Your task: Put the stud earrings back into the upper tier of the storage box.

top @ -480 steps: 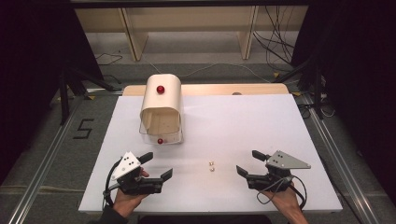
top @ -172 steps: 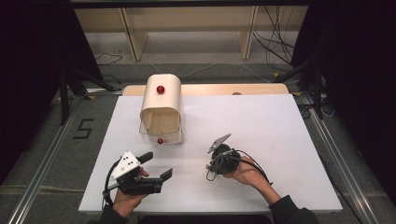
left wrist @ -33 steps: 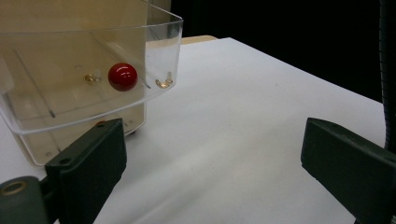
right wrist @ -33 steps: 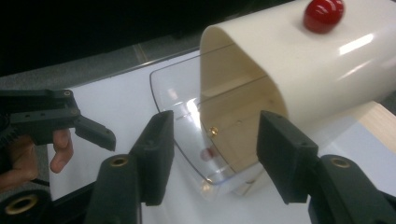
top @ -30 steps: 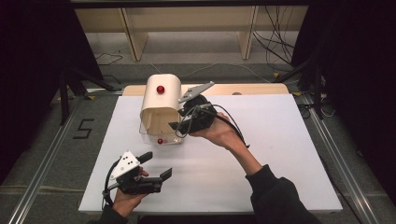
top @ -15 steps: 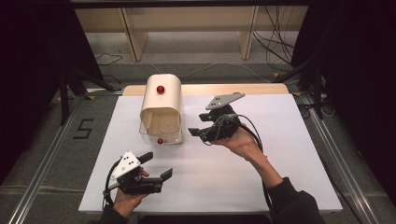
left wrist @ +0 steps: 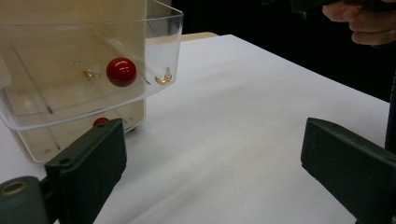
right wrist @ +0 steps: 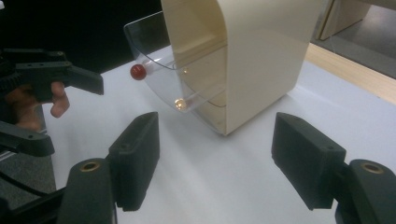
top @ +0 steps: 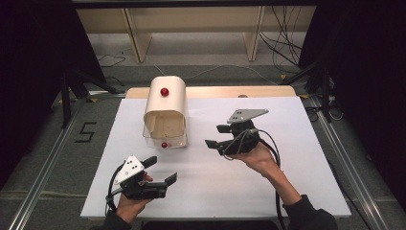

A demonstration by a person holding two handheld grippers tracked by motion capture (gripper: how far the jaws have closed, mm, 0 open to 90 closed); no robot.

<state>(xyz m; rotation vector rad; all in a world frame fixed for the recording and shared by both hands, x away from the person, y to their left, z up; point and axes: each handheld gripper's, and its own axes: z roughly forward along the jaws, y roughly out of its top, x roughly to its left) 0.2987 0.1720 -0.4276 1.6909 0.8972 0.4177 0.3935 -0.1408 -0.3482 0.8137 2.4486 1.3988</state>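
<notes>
My right tool released, jaws spread, raised over white counter, aimed at cream box. My left tool released, near counter's front edge. Clear drawer tilted open, red knob on front.

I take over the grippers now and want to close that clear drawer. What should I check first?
1. Drawer pulled out of the cream box: ok, it sticks out at the front.
2. Right gripper free: ok, jaws open, nothing between them.
3. Left gripper free: ok, jaws open, resting near the table edge.
4. Red knob reachable: ok, nothing in front of it.
5. Small items sit inside the drawer: ok; what they are, cannot tell.
6. Drawer slides freely: cannot tell.
</notes>
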